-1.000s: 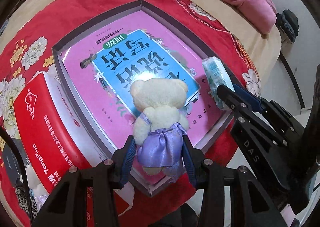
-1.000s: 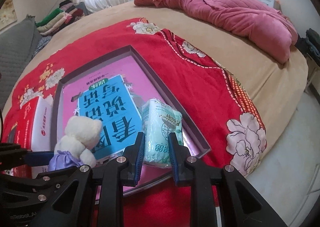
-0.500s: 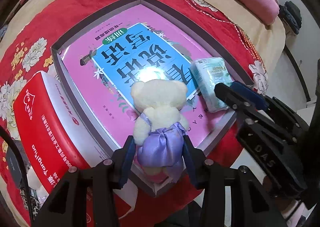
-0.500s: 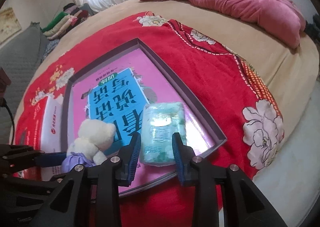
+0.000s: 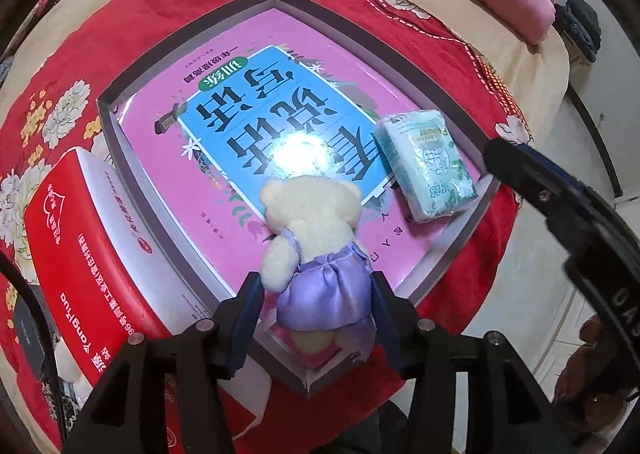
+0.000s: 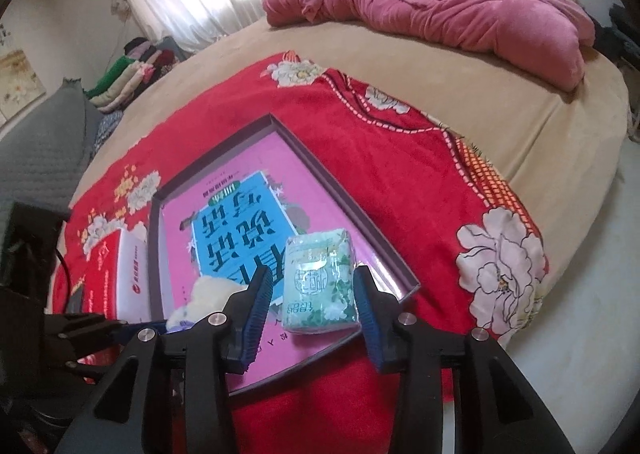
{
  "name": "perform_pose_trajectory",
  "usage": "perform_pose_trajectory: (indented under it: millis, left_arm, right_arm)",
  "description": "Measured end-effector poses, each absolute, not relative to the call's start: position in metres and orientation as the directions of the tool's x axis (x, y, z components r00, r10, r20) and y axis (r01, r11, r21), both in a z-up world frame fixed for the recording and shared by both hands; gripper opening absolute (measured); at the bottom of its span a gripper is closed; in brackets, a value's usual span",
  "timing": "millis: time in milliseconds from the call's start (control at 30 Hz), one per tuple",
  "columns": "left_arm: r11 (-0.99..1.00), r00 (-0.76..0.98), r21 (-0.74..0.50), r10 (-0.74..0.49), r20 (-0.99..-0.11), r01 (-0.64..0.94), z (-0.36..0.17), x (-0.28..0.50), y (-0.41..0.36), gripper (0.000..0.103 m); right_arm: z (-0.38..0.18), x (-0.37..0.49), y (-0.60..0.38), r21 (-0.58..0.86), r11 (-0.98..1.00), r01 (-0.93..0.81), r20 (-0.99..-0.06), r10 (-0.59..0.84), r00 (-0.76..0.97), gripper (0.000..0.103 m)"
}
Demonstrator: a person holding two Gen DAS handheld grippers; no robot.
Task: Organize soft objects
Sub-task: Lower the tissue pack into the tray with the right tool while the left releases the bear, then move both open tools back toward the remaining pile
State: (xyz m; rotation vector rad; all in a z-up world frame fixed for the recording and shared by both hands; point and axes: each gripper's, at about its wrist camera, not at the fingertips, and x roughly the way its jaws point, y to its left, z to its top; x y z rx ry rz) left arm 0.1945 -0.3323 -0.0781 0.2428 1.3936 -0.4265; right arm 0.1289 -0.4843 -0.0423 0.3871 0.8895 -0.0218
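Task looks mostly done for the two soft items in view: both sit inside the shallow purple tray (image 5: 132, 174). The tissue pack (image 5: 428, 164) lies flat on the pink book (image 5: 224, 178) near the tray's right edge, toward its near right corner. The right gripper (image 6: 312, 296) has its jaws spread wide on either side of the pack, with a visible gap on both sides, so it grips nothing; judged as released. The teddy bear (image 5: 316, 254) in a purple dress rests at the tray's near edge, head toward the middle of the book. The left gripper (image 5: 316, 318) has its blue pads at the sides of the dress; I can't tell whether they press it or have let go. Left to do, as a judgement: free the bear and pull both claws back. No other loose soft item shows, apart from something pale, unclear, at the lower left edge of the left view.

Surface: red floral blanket (image 6: 380, 174) on a tan bed (image 6: 460, 94). A red and white box (image 5: 76, 254) sits just beside the tray's left edge. Pink quilt (image 6: 460, 10) bunched at the far side, folded clothes (image 6: 132, 74) by the curtained window
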Motion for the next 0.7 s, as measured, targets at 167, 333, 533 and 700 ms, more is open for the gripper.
perform_pose_trajectory:
  millis: [167,333,533,700]
  left_arm:
    - [0.896,0.126,-0.072,-0.140,-0.982,0.438,-0.079,0.192,-0.335,0.064]
    - [0.896,0.130,-0.087,-0.158,-0.979,0.436,-0.075,0.190,-0.334,0.070]
    - [0.910,0.172,-0.111,-0.193,-0.966,0.399,-0.056,0.183,-0.321,0.074]
    - [0.922,0.234,-0.130,-0.226,-0.946,0.366,-0.032,0.171,-0.301,0.084]
  right_arm:
    - [-0.032,0.124,-0.487,0.320,0.929,0.188,-0.747,0.126,0.653,0.043]
    - [-0.025,0.119,-0.491,0.320,0.927,0.195,-0.741,0.117,0.661,0.047]
    - [-0.014,0.110,-0.492,0.303,0.931,0.202,-0.735,0.093,0.672,0.060]
    - [-0.003,0.105,-0.488,0.275,0.942,0.193,-0.730,0.075,0.679,0.069]
